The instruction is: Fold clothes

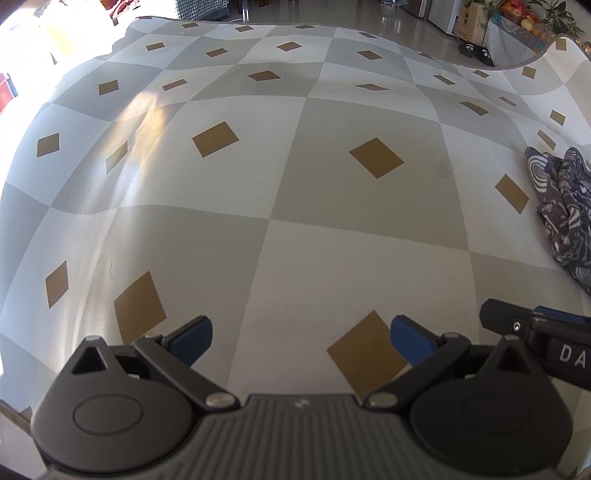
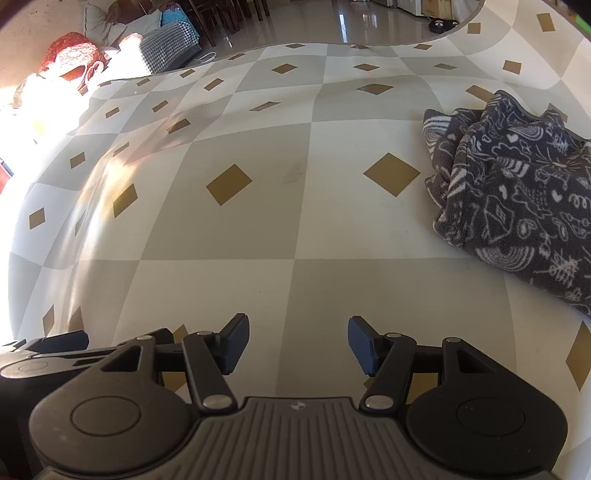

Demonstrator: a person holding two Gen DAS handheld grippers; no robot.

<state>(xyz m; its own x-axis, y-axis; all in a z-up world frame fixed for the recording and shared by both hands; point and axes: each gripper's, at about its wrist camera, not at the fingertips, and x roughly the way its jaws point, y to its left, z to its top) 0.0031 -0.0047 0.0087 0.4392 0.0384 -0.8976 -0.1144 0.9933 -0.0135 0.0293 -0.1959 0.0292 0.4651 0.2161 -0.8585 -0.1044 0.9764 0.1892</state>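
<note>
A wide stretch of the checkered tablecloth (image 1: 295, 206) is seen lying bare beneath both grippers, its grey and white squares dotted with gold diamonds. The table's far edge is seen curving against a glossy tiled floor (image 1: 391, 18), and strong sunlight is cast over the cloth at the left. The left gripper (image 1: 301, 338) is held over the cloth with its jaws spread and nothing between them; the right gripper (image 2: 298, 345) is likewise held apart and empty. The dark fleece garment (image 2: 517, 192), printed with white doodles, is seen crumpled in a loose heap at the right side of the table, well clear of both sets of blue pads (image 2: 236, 343).
</note>
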